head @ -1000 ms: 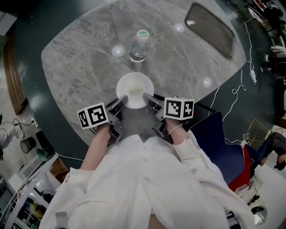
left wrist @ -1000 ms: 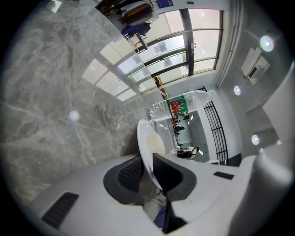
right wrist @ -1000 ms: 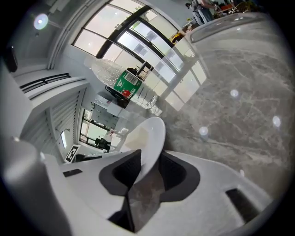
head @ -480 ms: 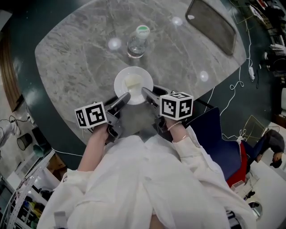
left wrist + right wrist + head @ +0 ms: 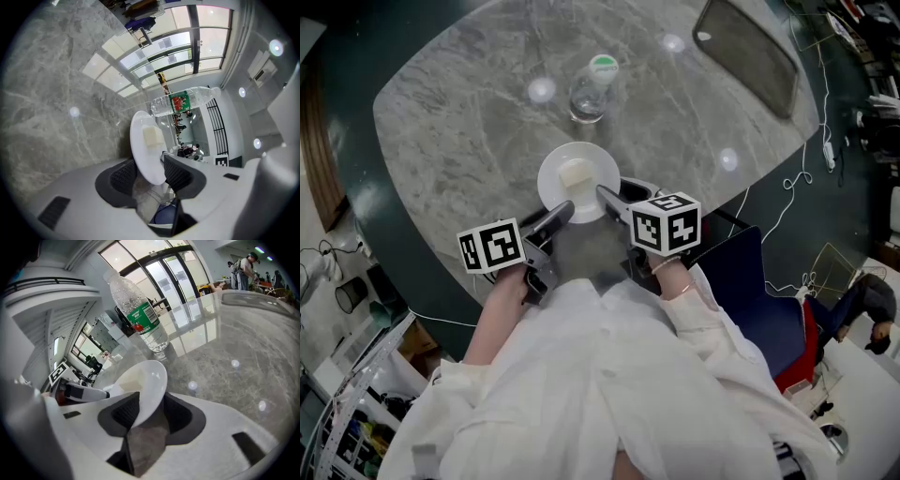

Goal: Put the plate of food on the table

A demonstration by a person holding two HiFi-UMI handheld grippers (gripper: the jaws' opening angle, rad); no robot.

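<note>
Your left gripper (image 5: 560, 213) and your right gripper (image 5: 607, 196) both reach in to the near rim of the white plate (image 5: 551, 184). The left one comes at the rim's left part and the right one at its right part. The plate rests on the grey marble worktop (image 5: 459, 122), close to the edge nearest you. A pale square piece of food (image 5: 575, 174) lies near its middle.

In the left gripper view, your left fingers (image 5: 123, 177) are spread and have just been opening. The plate's rim stands between them, but the dark pads do not pinch it. In the right gripper view, your right fingers (image 5: 125, 412) are also spread wide and have just been opening. The rim stands between them too, with a clear gap on one side, so nothing is clamped.

Beyond the plate, a clear water bottle (image 5: 589, 94) with a green label and a green cap stands upright on the worktop. It is near the plate but not touching it. A dark oblong tray (image 5: 741, 56) lies at the far right corner of the worktop, well apart from the plate. A blue chair (image 5: 759, 300) stands beside you on your right.
</note>
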